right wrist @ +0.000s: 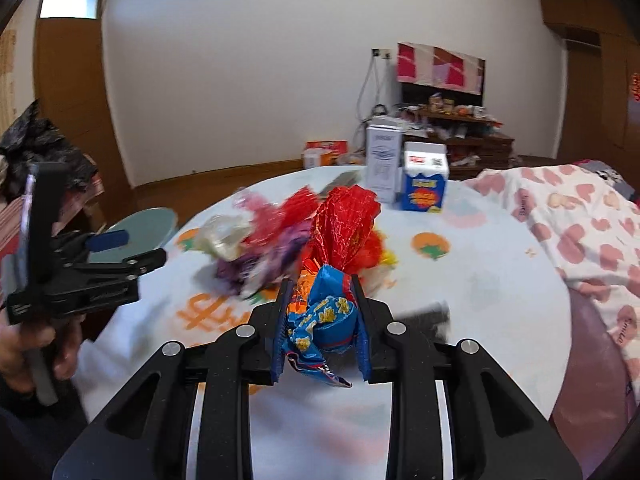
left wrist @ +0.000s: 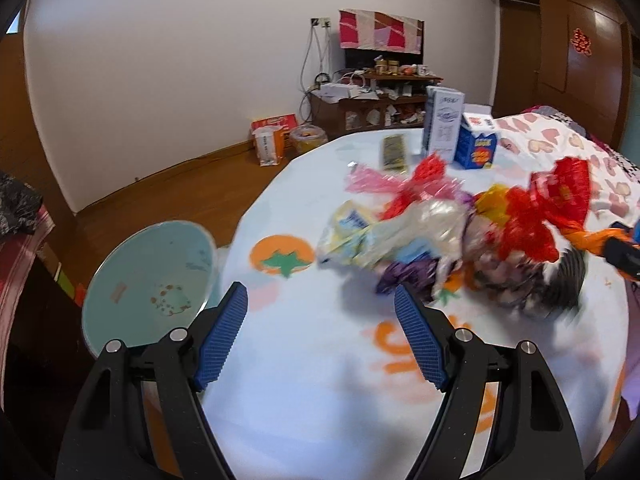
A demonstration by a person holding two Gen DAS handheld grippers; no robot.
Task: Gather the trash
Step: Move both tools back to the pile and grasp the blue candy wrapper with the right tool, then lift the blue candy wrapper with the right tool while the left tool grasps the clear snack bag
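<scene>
A heap of crumpled wrappers and plastic bags [left wrist: 432, 236] lies on the round white table [left wrist: 320, 380], blurred by motion; it also shows in the right wrist view [right wrist: 260, 240]. My right gripper [right wrist: 320, 312] is shut on a bunch of blue, orange and red wrappers [right wrist: 324, 316] and holds it above the table; it shows at the right edge of the left wrist view [left wrist: 624, 256]. My left gripper [left wrist: 320, 312] is open and empty, over the table's left part, near the heap. A pale blue bin [left wrist: 152, 280] stands just off the table's left edge.
A tall white carton [left wrist: 442, 126], a blue milk carton [left wrist: 478, 142] and a dark sachet [left wrist: 394, 154] stand at the table's far side. A heart-patterned blanket [right wrist: 580, 220] lies to the right. A cluttered wooden shelf [left wrist: 376, 100] stands by the far wall.
</scene>
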